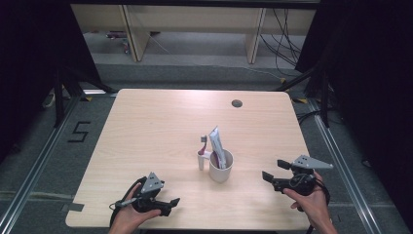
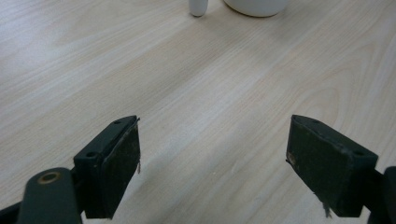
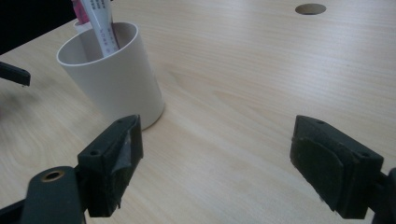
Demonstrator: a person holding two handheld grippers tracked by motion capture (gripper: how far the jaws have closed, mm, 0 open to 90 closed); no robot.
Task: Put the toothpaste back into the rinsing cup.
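At 7 o'clock the left gripper [image 1: 168, 204] rests wide, holding nothing. At 4 o'clock the right gripper [image 1: 273, 174] is also wide and empty. Farther, near centre, the white cup [image 1: 220, 166] holds a toothpaste tube [image 1: 217, 144]; a toothbrush [image 1: 202, 153] stands at its 10 o'clock.

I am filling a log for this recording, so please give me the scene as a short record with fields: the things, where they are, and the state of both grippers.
surface: light wooden table with a round cable hole
cup: white cup, upright, near the table's middle
in cup: pink and white tube, leaning
beside cup: toothbrush standing upright, left of the cup
left gripper: open, holds nothing, low over the near left table
right gripper: open, holds nothing, right of the cup, apart from it
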